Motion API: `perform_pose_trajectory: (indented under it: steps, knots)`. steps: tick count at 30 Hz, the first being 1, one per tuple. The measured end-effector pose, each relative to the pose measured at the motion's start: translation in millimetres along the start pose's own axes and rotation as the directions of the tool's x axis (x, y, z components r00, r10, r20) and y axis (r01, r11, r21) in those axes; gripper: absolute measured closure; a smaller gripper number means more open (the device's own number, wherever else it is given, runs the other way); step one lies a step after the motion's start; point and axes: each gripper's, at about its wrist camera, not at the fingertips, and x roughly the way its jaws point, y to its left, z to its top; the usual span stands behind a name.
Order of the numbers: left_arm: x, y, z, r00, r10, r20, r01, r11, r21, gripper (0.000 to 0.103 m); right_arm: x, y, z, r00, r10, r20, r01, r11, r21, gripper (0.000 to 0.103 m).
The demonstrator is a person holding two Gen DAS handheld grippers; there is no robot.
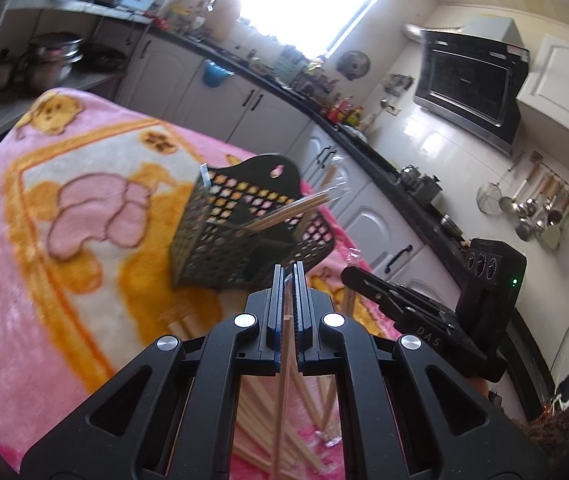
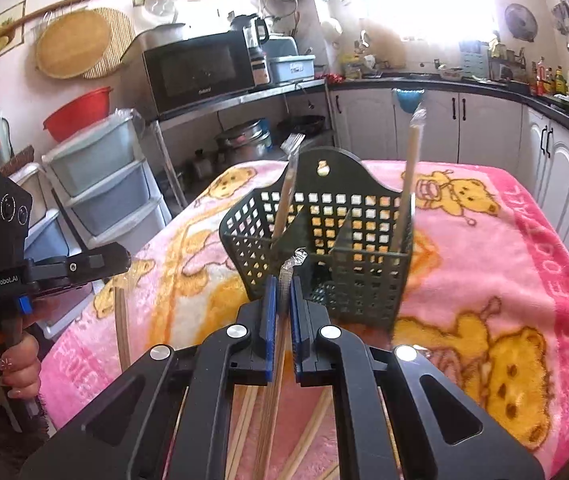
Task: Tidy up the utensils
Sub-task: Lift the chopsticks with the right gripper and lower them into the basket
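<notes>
A black perforated utensil basket (image 1: 220,236) (image 2: 348,240) stands on the pink bear blanket (image 1: 84,200). Wrapped chopsticks (image 2: 409,176) stand in its right compartment, and another wrapped pair (image 2: 286,196) leans in its left one. My left gripper (image 1: 287,271) is shut on a thin wooden chopstick (image 1: 282,392) that hangs down below its fingers, just short of the basket. My right gripper (image 2: 283,281) is shut on plastic-wrapped chopsticks (image 2: 276,380), close in front of the basket. Each gripper shows in the other's view: the left gripper (image 2: 122,259) and the right gripper (image 1: 349,274).
Several loose chopsticks (image 2: 244,424) (image 1: 256,420) lie on the blanket under both grippers. A hand (image 2: 20,364) holds the left gripper's handle. Kitchen cabinets (image 1: 244,100), a microwave (image 2: 200,68) on a metal shelf and plastic drawers (image 2: 100,184) surround the table.
</notes>
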Motion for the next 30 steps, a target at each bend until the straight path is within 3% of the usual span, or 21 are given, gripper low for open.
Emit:
perform_pose_trajectory:
  steps: [11, 30]
  knots:
    - [14, -37, 17, 0.997, -0.083, -0.002, 0.083, 0.994, 0.073, 0.101, -30, -11, 11, 0.995, -0.033, 0.091, 0.032, 0.999, 0.017, 0.096]
    - [31, -103, 74, 0.977, -0.191, 0.092, 0.167, 0.961, 0.220, 0.101, -75, -33, 47, 0.962, -0.100, 0.253, 0.095, 0.995, 0.031, 0.097]
